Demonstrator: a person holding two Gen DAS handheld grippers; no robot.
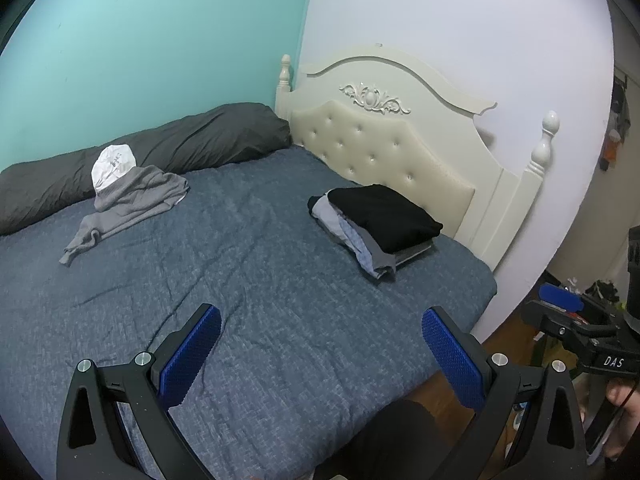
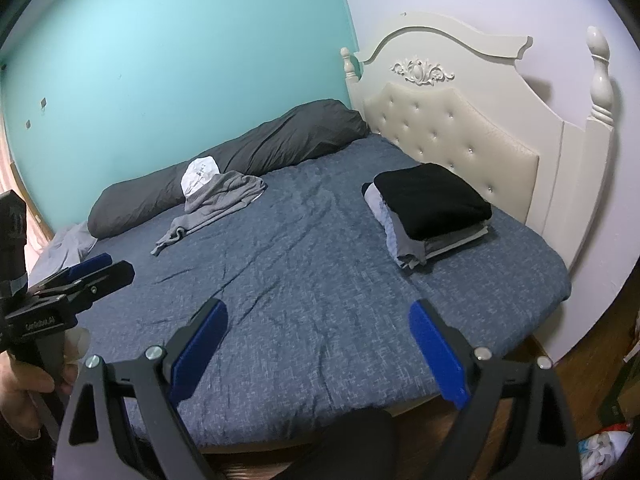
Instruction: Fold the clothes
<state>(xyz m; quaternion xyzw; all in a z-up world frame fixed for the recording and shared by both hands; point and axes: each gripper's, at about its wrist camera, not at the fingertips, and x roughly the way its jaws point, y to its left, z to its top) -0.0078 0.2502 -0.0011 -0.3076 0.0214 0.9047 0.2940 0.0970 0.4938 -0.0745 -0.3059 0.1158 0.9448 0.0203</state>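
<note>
Looking along the left wrist view, the left gripper (image 1: 321, 340) hangs with its blue-padded jaws spread and empty over the near edge of the blue quilted bedspread (image 1: 248, 280), while the crumpled grey hooded sweatshirt with a white hood lining (image 1: 128, 196) lies well apart at ten o'clock against the long dark grey bolster pillow (image 1: 160, 148), and the folded stack of clothes topped by a black garment (image 1: 380, 224) sits at one o'clock beside the cream tufted headboard (image 1: 384, 152). From the right wrist view, the right gripper (image 2: 318, 340) is likewise spread wide and holds nothing, the sweatshirt at eleven o'clock, the stack at one o'clock, and broad bare bedspread between them for laying the garment flat. My worry is the long reach: a pinch could catch the bedspread along with the sweatshirt, or drag a sleeve toward the twelve o'clock pillow edge.
</note>
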